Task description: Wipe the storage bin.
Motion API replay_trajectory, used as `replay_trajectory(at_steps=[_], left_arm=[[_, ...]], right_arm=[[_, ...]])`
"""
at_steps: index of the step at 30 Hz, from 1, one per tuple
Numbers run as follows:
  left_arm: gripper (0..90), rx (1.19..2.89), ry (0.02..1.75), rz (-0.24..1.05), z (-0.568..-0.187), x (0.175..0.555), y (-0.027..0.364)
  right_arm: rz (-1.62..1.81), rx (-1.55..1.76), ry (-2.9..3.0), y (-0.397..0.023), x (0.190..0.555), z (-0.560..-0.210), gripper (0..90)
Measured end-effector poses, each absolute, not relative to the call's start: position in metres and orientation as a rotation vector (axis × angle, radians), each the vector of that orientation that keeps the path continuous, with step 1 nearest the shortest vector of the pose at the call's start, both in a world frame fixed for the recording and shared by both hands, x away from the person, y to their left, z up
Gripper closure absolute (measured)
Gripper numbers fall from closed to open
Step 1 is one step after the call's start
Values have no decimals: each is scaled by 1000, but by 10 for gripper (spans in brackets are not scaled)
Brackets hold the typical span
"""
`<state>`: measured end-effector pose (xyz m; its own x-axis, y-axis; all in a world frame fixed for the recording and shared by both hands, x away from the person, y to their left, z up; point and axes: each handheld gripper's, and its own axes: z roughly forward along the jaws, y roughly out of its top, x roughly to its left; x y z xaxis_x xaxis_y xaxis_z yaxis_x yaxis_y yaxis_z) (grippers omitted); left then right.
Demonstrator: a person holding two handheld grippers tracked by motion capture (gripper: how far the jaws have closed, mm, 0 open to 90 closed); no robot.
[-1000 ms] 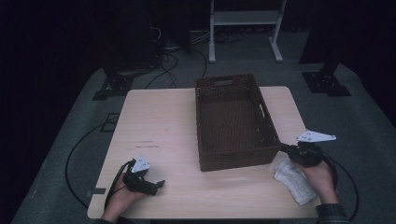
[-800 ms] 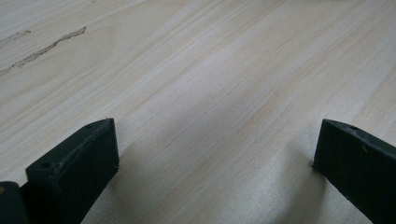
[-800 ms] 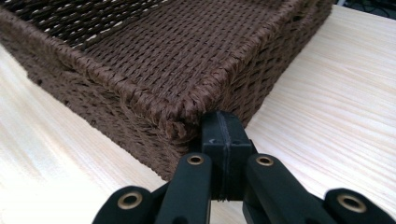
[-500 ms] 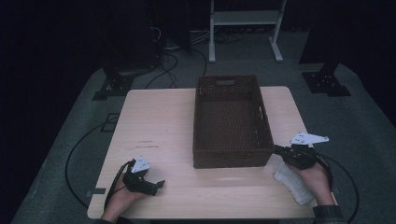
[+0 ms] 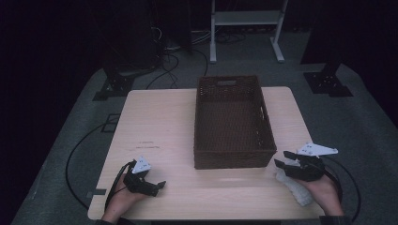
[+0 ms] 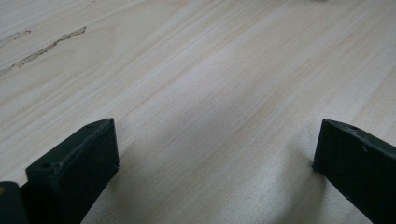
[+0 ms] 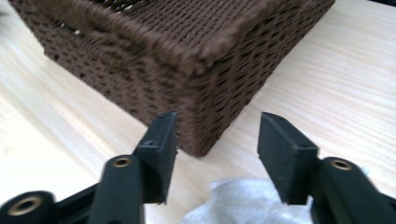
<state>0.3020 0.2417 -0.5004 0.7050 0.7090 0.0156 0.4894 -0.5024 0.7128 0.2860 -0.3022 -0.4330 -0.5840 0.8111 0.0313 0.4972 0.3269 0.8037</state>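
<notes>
The woven brown basket [image 5: 233,123] stands on the wooden table [image 5: 159,122], right of centre, its long sides running from the near edge toward the far edge. Its far end sits close to the far edge; its near wall stops short of the near edge. The basket interior appears empty in the high view.

The right gripper [image 5: 287,159] is held by the person's right hand [image 5: 324,187] near the near right corner of the table, just beside the basket's near right corner. Its jaws have just been opening and now stand apart with nothing between the pads. In the right gripper view the right gripper [image 7: 215,154] points at the basket [image 7: 187,56] corner (the corner lies beyond the jaw tips, not in contact). A crumpled white cloth [image 5: 293,187] lies on the table beneath and behind this gripper, close to the right edge; the same cloth [image 7: 243,200] shows below the jaws in the right gripper view.

The left gripper [image 5: 157,185] is held by the left hand [image 5: 121,199] near the near left corner of the table, well apart from the basket. The left gripper view shows the left gripper [image 6: 215,154] with its jaws spread wide over bare wood, gripping nothing.
</notes>
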Motion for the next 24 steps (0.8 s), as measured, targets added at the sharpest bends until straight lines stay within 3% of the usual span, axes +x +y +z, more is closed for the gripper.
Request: replay_trajectory(at_steps=[17, 24], left_arm=[[0, 2205, 909, 401, -500, 302, 242], [0, 2205, 909, 401, -500, 302, 242]], right_arm=[[1151, 1059, 2363, -269, 261, -456, 198], [1155, 1043, 2450, -253, 263, -472, 145]])
